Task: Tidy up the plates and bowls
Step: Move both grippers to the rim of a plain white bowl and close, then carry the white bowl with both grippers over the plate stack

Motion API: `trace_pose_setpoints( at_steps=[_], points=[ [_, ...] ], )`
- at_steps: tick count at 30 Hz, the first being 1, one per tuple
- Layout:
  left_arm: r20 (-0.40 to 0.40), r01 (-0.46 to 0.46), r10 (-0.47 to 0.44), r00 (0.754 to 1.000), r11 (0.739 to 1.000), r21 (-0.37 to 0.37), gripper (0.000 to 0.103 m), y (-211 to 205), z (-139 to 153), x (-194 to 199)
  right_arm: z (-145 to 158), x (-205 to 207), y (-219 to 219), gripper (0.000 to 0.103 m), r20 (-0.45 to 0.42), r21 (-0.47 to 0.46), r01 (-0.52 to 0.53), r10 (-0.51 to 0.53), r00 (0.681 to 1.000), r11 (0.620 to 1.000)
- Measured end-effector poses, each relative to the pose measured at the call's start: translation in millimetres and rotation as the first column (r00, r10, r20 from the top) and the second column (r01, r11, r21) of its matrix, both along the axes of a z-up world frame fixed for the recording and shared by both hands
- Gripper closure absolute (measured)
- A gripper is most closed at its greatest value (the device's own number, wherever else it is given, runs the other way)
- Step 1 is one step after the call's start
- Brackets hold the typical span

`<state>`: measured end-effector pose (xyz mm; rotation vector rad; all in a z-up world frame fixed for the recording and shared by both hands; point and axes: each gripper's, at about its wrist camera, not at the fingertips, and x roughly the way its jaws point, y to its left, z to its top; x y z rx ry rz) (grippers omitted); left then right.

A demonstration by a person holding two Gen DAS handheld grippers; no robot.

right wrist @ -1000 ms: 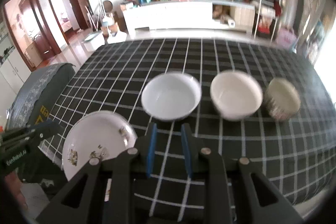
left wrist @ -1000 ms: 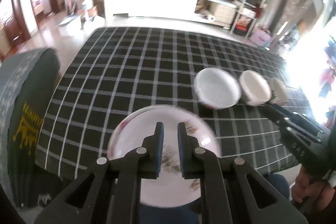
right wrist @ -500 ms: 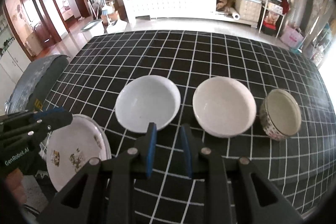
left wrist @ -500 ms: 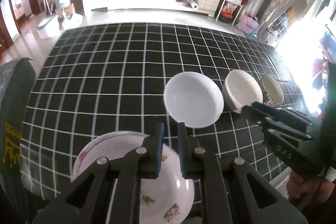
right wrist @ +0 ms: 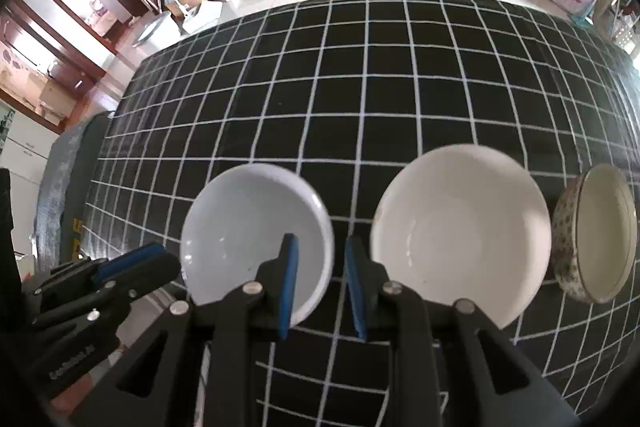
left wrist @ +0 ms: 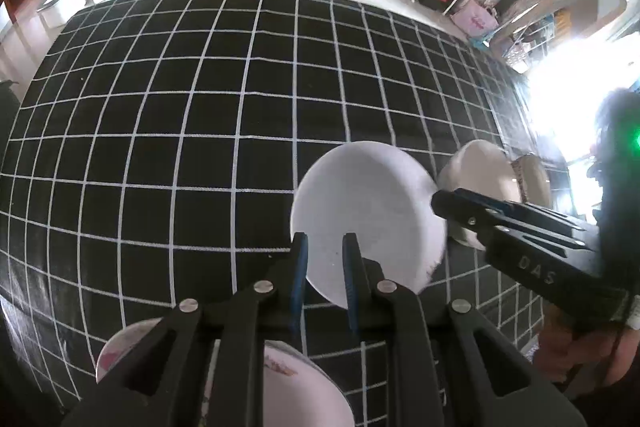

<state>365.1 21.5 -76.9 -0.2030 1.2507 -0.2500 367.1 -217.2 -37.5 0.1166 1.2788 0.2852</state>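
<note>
Counting dishes on the bench: 4 total. 1 floral plate at near-left edge, partly hidden under the left tongs; 1 white dish; 1 cream bowl; 1 patterned bowl. Last 3 sit in a row L to R, all mouth-up. White dish and cream bowl apart; cream and patterned bowl just beside each other, contact not clear. Bench covered w/ black cloth, white grid.

Tongs: 2. Left tongs — jaws opening, narrow gap, nothing between pads; tips over near rim of white dish, touch not confirmed. Right tongs — jaws slightly apart, released, holding nothing; tips over the cloth strip between white dish and cream bowl. A hand shows behind the right tongs.

Vs. a second ago: both tongs have come lower and further over the bench, tilted more downward. Left tongs were over the floral plate, now past it at the white dish. All 4 dishes unmoved.

Orientation: dishes round, no long axis; none tipped.
</note>
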Motion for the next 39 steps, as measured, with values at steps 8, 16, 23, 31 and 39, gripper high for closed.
trace_pose_setpoints(
  at_steps=[8, 16, 23, 31, 39],
  points=[
    [-0.003, 0.004, -0.004, 1.0, 1.0, 0.017, 0.096, -5.9, -17.6, 4.4, -10.8, 3.2, 0.1, 0.086, -0.009, -0.027, -0.024, 0.024, 1.0, 0.999],
    [0.055, 0.003, -0.007, 0.998, 0.997, 0.074, 0.095, -5.8, -7.2, -5.8, -15.0, -2.4, -10.3, 0.092, -0.027, -0.004, -0.015, 0.015, 1.0, 1.0],
    [0.051, -0.002, -0.003, 0.999, 0.996, 0.089, 0.082, 3.9, 0.4, 2.7, 2.3, 2.3, -15.7, 0.092, 0.007, 0.006, -0.014, 0.014, 1.0, 1.0],
    [0.01, -0.012, 0.011, 1.0, 0.998, 0.063, 0.091, 2.2, -17.5, 10.5, -13.8, 9.2, -6.6, 0.092, -0.036, -0.003, -0.017, 0.017, 0.999, 1.0],
    [-0.006, -0.016, 0.016, 1.0, 0.999, 0.038, 0.099, -0.7, -24.5, 2.3, -17.1, 0.4, -7.0, 0.096, -0.019, -0.013, -0.003, 0.003, 1.0, 1.0]
  ],
)
